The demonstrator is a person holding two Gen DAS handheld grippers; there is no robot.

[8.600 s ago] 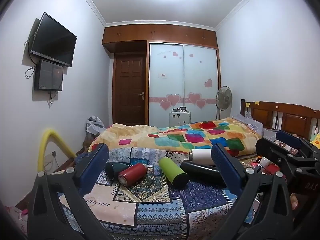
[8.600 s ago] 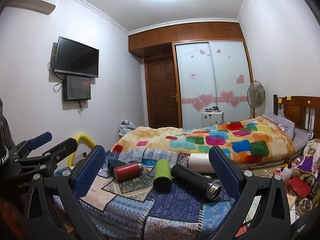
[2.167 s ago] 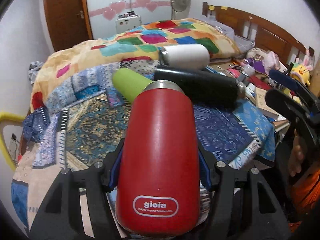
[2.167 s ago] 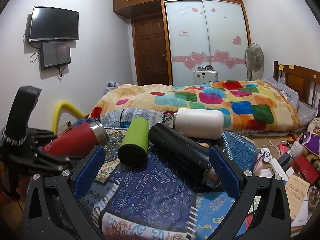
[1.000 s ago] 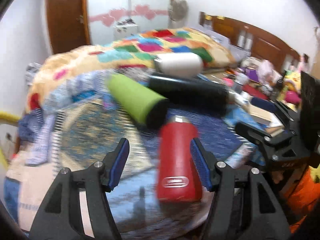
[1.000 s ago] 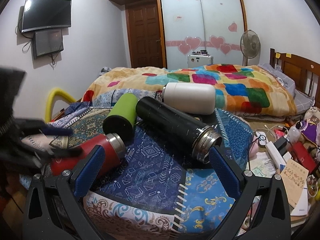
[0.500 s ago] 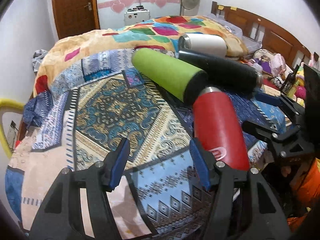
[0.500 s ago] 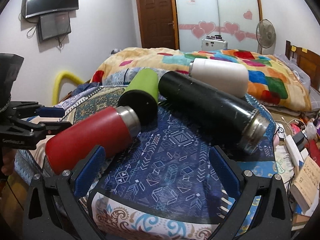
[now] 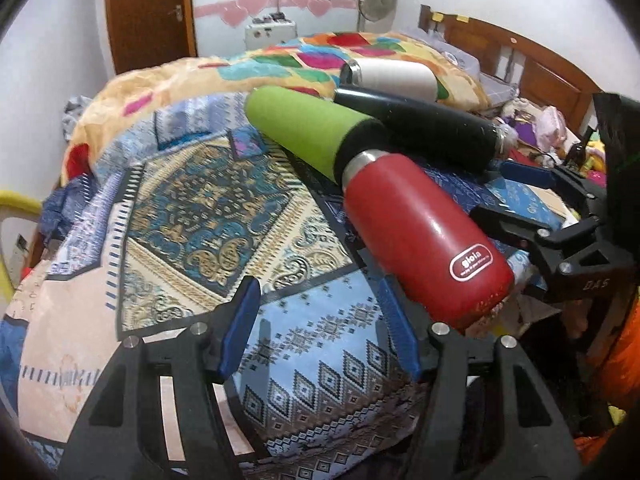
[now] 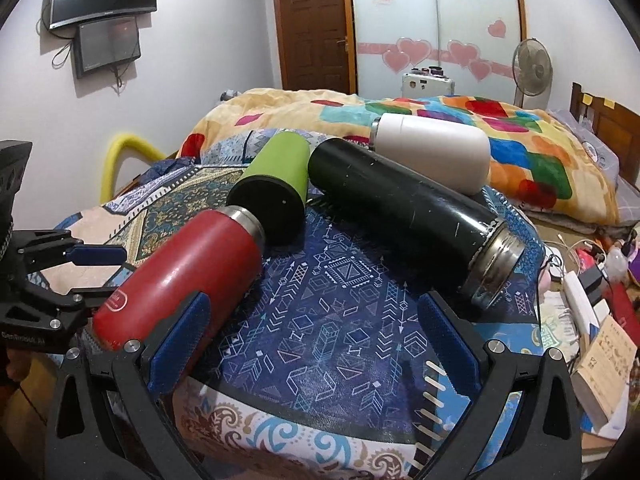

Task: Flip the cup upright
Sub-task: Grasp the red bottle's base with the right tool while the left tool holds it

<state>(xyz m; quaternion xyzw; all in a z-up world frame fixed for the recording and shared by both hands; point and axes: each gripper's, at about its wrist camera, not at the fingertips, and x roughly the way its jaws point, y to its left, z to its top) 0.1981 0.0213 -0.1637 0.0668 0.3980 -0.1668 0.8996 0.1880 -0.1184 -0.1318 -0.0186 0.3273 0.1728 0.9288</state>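
Observation:
A red cup [image 9: 424, 236] lies on its side on the patterned cloth [image 9: 192, 208], its steel rim against the green cup [image 9: 316, 136]. A black flask [image 9: 424, 132] and a white cup [image 9: 394, 80] lie behind. My left gripper [image 9: 320, 326] is open and empty, just left of the red cup's base. In the right wrist view the red cup [image 10: 188, 268] lies by my open right gripper's [image 10: 312, 344] left finger, with the green cup [image 10: 276, 184], black flask [image 10: 408, 208] and white cup [image 10: 432, 152] beyond. Both grippers sit at the table's near edge.
A bed with a colourful quilt [image 10: 520, 140] lies behind the table. Clutter and books [image 10: 600, 356] sit on the floor to the right. A yellow tube [image 10: 116, 156] stands at the left. The right gripper also shows in the left wrist view [image 9: 560, 216].
The left gripper let go of the red cup, which now lies on its side against the green cup. The left gripper drew back left; the right gripper moved closer to the cups.

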